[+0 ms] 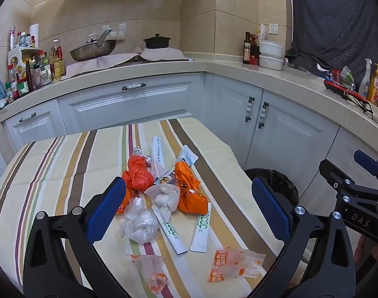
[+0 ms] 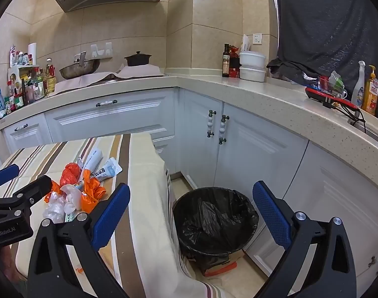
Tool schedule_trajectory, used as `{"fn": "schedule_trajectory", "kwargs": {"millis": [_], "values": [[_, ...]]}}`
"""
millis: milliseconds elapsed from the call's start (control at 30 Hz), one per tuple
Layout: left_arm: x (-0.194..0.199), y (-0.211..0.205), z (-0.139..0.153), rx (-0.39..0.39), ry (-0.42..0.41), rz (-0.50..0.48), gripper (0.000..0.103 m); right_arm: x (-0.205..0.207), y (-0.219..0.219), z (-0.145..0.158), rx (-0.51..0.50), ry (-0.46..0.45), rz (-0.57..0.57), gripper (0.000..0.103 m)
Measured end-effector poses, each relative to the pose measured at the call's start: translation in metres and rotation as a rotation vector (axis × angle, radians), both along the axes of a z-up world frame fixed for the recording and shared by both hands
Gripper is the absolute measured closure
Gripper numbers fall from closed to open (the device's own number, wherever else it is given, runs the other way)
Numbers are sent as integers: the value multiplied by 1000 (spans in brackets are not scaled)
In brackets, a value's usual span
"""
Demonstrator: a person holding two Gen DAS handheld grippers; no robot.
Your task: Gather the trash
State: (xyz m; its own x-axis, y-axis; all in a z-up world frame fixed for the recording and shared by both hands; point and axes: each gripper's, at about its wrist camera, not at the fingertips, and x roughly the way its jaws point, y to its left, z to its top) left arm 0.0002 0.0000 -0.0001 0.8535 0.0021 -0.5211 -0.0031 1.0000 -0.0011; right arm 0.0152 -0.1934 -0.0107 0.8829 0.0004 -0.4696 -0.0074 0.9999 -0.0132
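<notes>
A pile of trash lies on the striped tablecloth (image 1: 64, 164): orange plastic bags (image 1: 189, 188), a crumpled clear bag (image 1: 139, 223), a white tissue wad (image 1: 164, 196), white sachets (image 1: 201, 228) and clear orange-printed wrappers (image 1: 233, 260). My left gripper (image 1: 189, 206) is open and empty, hovering above the pile. My right gripper (image 2: 191, 213) is open and empty, over the table's right edge and the black-lined trash bin (image 2: 216, 218) on the floor. The pile also shows in the right wrist view (image 2: 77, 191). The right gripper shows at the right of the left view (image 1: 357, 188).
White cabinets (image 2: 251, 149) stand close behind the bin. The L-shaped counter (image 1: 164, 67) holds a wok, a black pot, bottles and white containers. A cardboard piece (image 2: 221, 265) lies under the bin.
</notes>
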Motion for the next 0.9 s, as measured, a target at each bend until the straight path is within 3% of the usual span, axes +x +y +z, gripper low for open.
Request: {"fn": "schedule_trajectory", "kwargs": {"millis": [900], "values": [[1, 10, -11, 3, 11, 3, 4, 1, -7, 0, 6, 2, -8, 7]]}}
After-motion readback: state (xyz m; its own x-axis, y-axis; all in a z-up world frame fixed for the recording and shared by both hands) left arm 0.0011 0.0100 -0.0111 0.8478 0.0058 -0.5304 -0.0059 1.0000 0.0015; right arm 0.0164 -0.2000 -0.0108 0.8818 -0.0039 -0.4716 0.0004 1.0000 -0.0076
